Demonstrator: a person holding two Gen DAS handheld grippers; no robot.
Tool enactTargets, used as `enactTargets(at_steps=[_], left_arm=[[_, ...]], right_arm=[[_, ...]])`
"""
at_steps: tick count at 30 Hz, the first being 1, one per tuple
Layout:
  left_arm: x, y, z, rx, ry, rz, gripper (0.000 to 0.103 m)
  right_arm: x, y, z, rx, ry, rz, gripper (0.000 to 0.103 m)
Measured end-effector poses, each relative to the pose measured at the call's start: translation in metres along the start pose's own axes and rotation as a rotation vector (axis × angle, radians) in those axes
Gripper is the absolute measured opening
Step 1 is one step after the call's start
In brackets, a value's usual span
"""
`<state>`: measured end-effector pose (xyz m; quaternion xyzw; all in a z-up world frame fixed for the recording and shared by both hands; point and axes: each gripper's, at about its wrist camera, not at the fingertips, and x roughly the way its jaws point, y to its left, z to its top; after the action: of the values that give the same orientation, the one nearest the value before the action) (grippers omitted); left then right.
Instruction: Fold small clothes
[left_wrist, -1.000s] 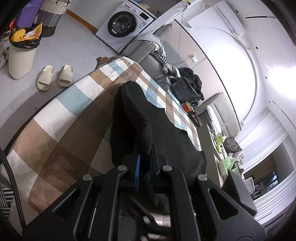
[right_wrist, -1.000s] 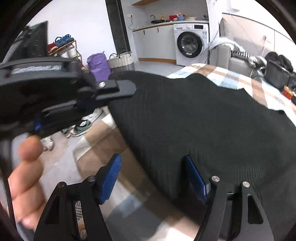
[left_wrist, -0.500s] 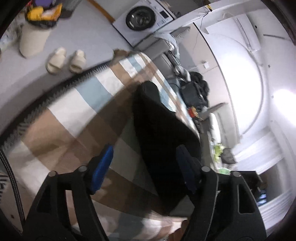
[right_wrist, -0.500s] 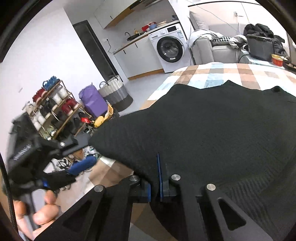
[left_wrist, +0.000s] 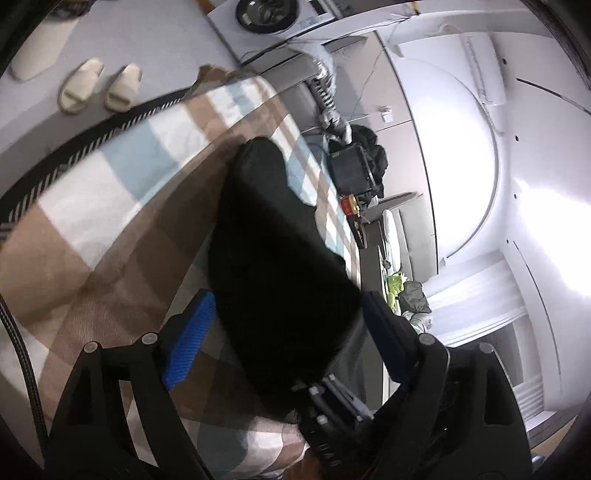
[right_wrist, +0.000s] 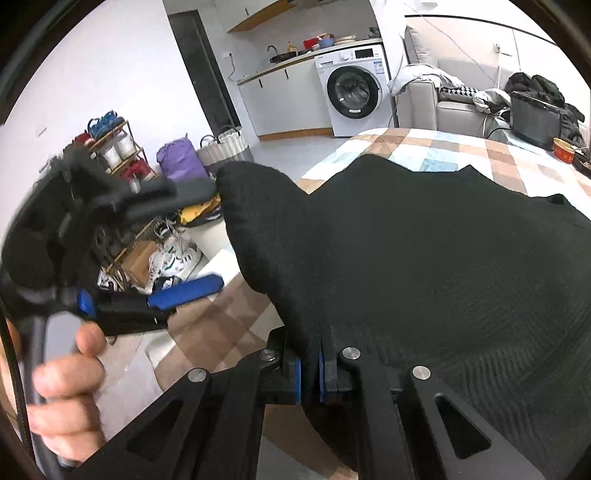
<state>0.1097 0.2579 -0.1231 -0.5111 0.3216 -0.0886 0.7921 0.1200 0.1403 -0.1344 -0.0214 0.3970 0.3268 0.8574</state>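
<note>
Right gripper pinches the hem, left one lets go

Nearest, the right gripper (right_wrist: 310, 373) clamps the black knit garment (right_wrist: 424, 258) on the checked cloth (left_wrist: 122, 206); the left gripper (left_wrist: 284, 339), jaws just opening, straddles it untouched. Likely re-gripping; next, the left needs a fresh corner.

free: checked bedspread (left_wrist: 110, 206) left of black garment (left_wrist: 280, 266) | blocked: black case (right_wrist: 535, 118), red bowl (right_wrist: 564, 150) at far edge

Black knit garment (right_wrist: 424, 258) on brown, white and pale-blue checked cloth (left_wrist: 110, 192); blue pads (left_wrist: 190, 341) on black tools.
</note>
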Motion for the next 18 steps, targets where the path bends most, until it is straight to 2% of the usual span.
enactTargets(at_steps=[4,8,9,12,16,17,18], left_arm=[[0.004,-0.012,0.004,0.054,0.003,0.050,0.080],[0.022,-0.007,0.007,0.060,0.038,0.167,0.080],[0.026,-0.004,0.008,0.054,0.048,0.175,0.080],[0.046,0.007,0.010,0.033,0.114,0.180,0.080],[0.070,0.025,0.011,-0.040,0.183,0.143,0.079],[0.076,0.029,0.011,-0.055,0.191,0.130,0.078],[0.079,0.031,0.011,-0.064,0.196,0.121,0.070]], right_arm=[[0.005,0.007,-0.005,-0.041,0.019,-0.013,0.006],[0.003,0.006,-0.006,-0.046,0.008,-0.011,0.006],[0.001,0.006,-0.005,-0.047,0.001,-0.009,0.006],[-0.004,0.006,-0.004,-0.059,-0.015,-0.013,0.006],[-0.007,0.007,-0.004,-0.077,-0.033,-0.017,0.006],[-0.008,0.008,-0.004,-0.080,-0.036,-0.018,0.006],[-0.009,0.008,-0.005,-0.080,-0.041,-0.015,0.006]])
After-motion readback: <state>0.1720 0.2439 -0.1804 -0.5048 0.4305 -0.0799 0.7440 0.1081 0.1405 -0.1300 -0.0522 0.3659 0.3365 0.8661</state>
